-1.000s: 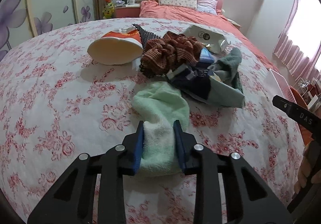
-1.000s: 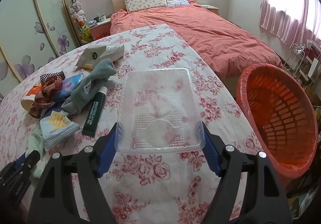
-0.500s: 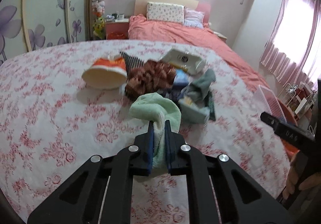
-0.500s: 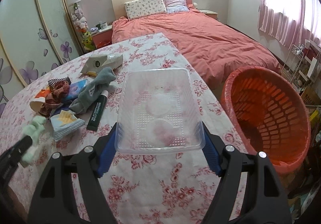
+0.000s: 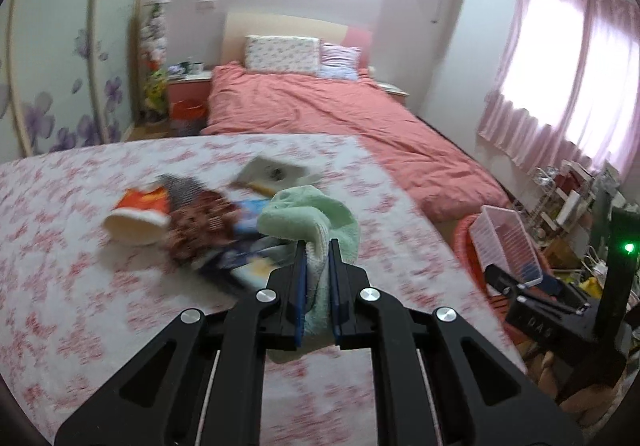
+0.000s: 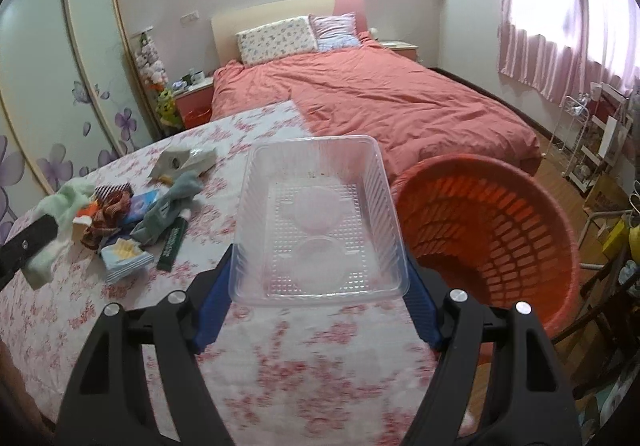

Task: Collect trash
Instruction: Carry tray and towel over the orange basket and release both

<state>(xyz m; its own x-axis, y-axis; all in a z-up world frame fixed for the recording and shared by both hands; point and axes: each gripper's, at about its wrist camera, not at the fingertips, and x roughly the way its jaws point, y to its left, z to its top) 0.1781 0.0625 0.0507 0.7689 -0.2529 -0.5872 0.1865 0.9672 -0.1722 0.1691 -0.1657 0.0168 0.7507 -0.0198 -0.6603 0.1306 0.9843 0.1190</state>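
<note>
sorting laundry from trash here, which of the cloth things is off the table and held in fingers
The pale green towel, pinched by the left gripper. The grey sock and brown checked cloth lie in the pile on the table.

Bright window glare; motion-blurred tabletop; fisheye-warped edges.

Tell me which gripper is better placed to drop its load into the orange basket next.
Right. The right gripper holds the clear plastic tray right beside the orange basket, whose open mouth is next to it. The left gripper, clamped on the green cloth, is over the table's clutter, farther from the basket.
</note>
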